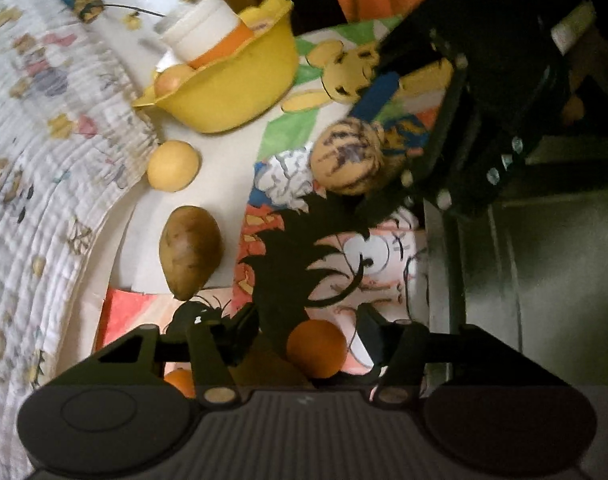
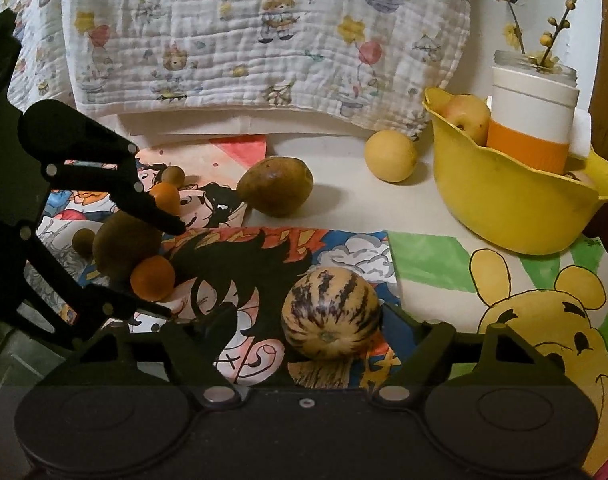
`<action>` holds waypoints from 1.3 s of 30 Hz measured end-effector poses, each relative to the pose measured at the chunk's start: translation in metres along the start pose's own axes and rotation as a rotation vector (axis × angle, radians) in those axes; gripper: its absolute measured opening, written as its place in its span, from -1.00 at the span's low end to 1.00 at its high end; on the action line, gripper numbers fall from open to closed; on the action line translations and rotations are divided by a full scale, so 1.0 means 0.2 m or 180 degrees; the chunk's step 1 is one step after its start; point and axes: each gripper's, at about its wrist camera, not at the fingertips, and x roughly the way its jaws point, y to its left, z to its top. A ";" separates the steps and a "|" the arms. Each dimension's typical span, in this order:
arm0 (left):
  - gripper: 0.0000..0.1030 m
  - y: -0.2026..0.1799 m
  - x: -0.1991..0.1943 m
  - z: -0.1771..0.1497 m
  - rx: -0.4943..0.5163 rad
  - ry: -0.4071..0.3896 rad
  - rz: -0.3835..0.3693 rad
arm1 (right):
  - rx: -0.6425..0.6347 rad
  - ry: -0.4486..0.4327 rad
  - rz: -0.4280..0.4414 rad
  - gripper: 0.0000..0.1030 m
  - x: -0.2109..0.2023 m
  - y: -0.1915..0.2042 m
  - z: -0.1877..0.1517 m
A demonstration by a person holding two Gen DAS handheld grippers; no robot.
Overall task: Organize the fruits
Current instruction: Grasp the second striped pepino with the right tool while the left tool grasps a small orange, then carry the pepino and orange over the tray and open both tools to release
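Note:
My left gripper (image 1: 308, 322) is open around a small orange fruit (image 1: 316, 348) lying on the cartoon mat; it also shows in the right wrist view (image 2: 178, 268) with the orange (image 2: 152, 279) between its fingers. My right gripper (image 2: 309, 322) is open around a striped tan melon (image 2: 331, 314), which the left wrist view (image 1: 347, 156) shows beside the right gripper's dark fingers. A yellow bowl (image 2: 507, 208) holds an apple (image 2: 465, 117) and an orange-banded white cup (image 2: 532, 128). A brown pear (image 2: 275, 186) and a yellow round fruit (image 2: 389, 156) lie loose.
A kiwi (image 2: 124, 246), a second orange (image 2: 166, 197) and small brown fruits (image 2: 172, 175) lie left on the mat. A quilted blanket (image 2: 264, 32) hangs behind. A Pooh drawing (image 2: 543, 320) covers the right table. A dark cabinet (image 1: 543, 260) stands beside.

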 end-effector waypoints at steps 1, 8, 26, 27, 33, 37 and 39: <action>0.12 0.00 0.01 0.00 0.0009 0.0025 0.0010 | 0.0010 0.0004 0.0001 0.52 0.00 0.00 0.00; 0.07 0.06 0.02 -0.02 -0.0087 0.0177 -0.0001 | 0.0054 0.0046 -0.0007 0.51 0.03 -0.01 -0.02; -0.30 0.07 0.01 -0.04 -0.0448 0.0139 -0.0063 | 0.0068 0.0016 -0.0150 0.16 0.05 0.00 -0.02; -0.30 0.08 0.01 -0.04 -0.0493 0.0133 -0.0072 | 0.0063 0.0009 -0.0168 0.12 0.05 0.00 -0.02; -0.32 0.07 0.01 -0.05 -0.0680 0.0110 -0.0004 | 0.0095 -0.0016 -0.0175 0.07 0.06 -0.02 -0.02; -0.34 0.07 0.00 -0.05 -0.0863 0.0057 0.0023 | 0.0106 -0.0034 -0.0175 0.06 0.05 -0.02 -0.02; -0.35 0.07 -0.02 -0.05 -0.1061 0.0044 0.0003 | 0.0137 -0.0046 -0.0105 0.06 0.05 -0.02 -0.03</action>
